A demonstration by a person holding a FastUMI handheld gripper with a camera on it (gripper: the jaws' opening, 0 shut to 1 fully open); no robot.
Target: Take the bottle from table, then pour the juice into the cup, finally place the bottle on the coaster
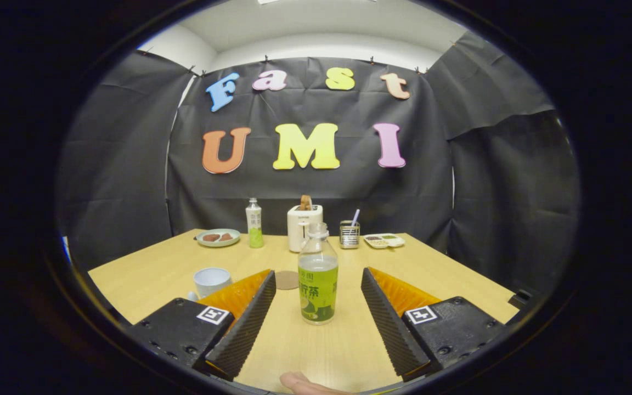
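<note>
Gripper (319,288) spread wide, fingers flanking the bottle (317,280) without touching, lined up for a side grasp. Bottle upright, uncapped, centre frame on the worktop (146,269). Cup (211,281) left of it, coaster (287,280) just behind-left, both close for pouring and setting down.

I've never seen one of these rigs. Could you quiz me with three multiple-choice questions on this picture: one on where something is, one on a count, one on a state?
1. Where does the near bottle stand?
A. between the gripper fingers
B. on the plate
C. inside the cup

2. How many bottles are on the table?
A. one
B. two
C. four

3. The gripper's fingers are:
A. shut on the bottle
B. open
C. holding the cup

Answers:
1 A, a finger stands on each side of it.
2 B, a far bottle stands beside the toaster.
3 B, gaps show on both sides.
</note>
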